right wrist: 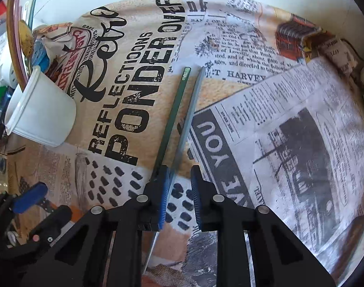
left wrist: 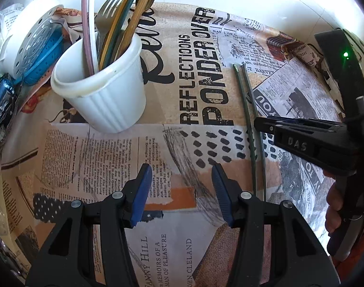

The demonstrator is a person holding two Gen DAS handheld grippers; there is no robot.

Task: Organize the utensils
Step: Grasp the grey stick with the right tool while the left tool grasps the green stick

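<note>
Step in hand: the right claw (right wrist: 180, 198) is lining up on the two loose chopsticks — the last utensils lying outside the holder, by the look of it.
Green chopstick (right wrist: 173, 117): lying on the worktop (right wrist: 289, 143) at frame centre, passing under the claw's left pad.
Grey chopstick (right wrist: 190, 117): lying just beside it, running into the gap.
Right claw state: fingers standing apart, clamped on nothing.
Left claw (left wrist: 180, 196): hanging spread and empty at lower centre.
White cup (left wrist: 103, 95): standing upper left, already holding a fork (left wrist: 107, 9) and long sticks.
Next move: shifting slightly left so both sticks are lying between the pads, then closing — and carrying them to the cup.
</note>
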